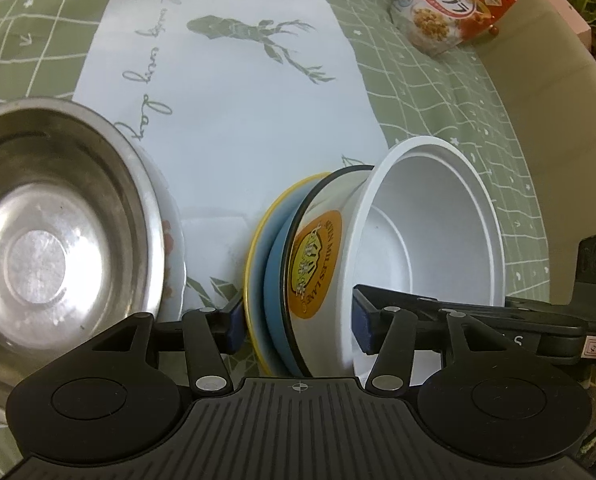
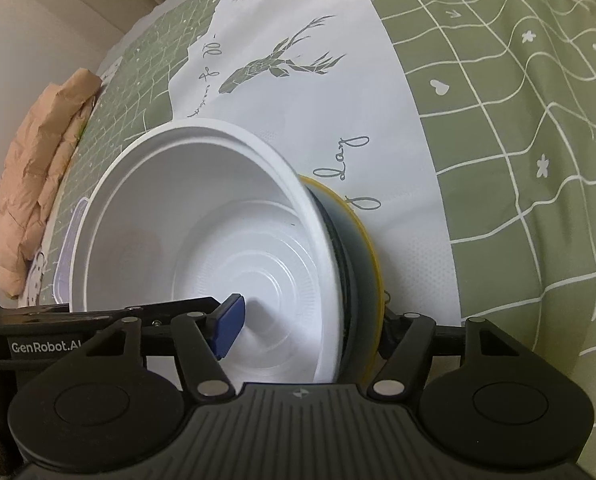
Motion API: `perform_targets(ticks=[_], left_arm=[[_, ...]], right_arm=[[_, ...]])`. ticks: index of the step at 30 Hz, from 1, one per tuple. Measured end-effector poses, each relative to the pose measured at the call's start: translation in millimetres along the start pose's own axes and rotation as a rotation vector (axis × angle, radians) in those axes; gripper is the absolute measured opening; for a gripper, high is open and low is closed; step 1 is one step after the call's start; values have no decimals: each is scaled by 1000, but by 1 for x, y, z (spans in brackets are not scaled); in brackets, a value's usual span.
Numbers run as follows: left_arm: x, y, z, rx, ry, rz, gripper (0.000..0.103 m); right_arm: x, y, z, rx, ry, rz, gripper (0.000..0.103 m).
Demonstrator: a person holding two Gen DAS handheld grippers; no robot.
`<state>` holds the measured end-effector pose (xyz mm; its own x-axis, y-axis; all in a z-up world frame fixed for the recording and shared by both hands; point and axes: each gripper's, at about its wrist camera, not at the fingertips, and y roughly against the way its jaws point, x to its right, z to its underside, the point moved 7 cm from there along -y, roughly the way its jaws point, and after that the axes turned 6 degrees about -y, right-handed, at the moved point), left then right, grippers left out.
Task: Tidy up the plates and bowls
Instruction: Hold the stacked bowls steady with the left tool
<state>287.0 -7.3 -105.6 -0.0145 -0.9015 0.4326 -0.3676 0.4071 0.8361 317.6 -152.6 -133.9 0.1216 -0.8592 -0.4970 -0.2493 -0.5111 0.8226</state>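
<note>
A stack of dishes is held between both grippers: a yellow plate (image 1: 254,264), a blue plate (image 1: 276,280), a white enamel bowl with an orange label (image 1: 322,264) and a white plastic bowl (image 1: 430,232) on top. My left gripper (image 1: 300,320) is shut on the stack, one pad under the yellow plate, the other inside the white bowl. My right gripper (image 2: 304,328) grips the same stack: its left pad (image 2: 228,326) sits inside the white plastic bowl (image 2: 202,240), its right finger is hidden behind the yellow plate (image 2: 372,264). A steel bowl (image 1: 54,236) rests in a floral plate (image 1: 174,256) at left.
A white runner with deer print (image 1: 234,80) lies over the green checked tablecloth (image 2: 518,140). A cereal bag (image 1: 454,4) stands at the far right in the left wrist view. A crumpled brown paper bag (image 2: 46,176) and a plastic container (image 2: 64,256) lie at the left in the right wrist view.
</note>
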Motion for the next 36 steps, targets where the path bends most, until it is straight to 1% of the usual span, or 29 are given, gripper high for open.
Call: perform_targets(ticks=[7,14,26,36], left_arm=[[4,-4,-2,3,-45,-15,56],[2,-1,-2,6,-19,-2,56],[1,4,2,4,-12,5,56],[4,14,3,20,-23,21,56]], right_arm=[[5,-6,0,-10,9,4,67],[3,-4,0,-19,-14,21,66],[-1,1,2,-26,-26,27,65],[-7,10,4,-5,-15,39,65]])
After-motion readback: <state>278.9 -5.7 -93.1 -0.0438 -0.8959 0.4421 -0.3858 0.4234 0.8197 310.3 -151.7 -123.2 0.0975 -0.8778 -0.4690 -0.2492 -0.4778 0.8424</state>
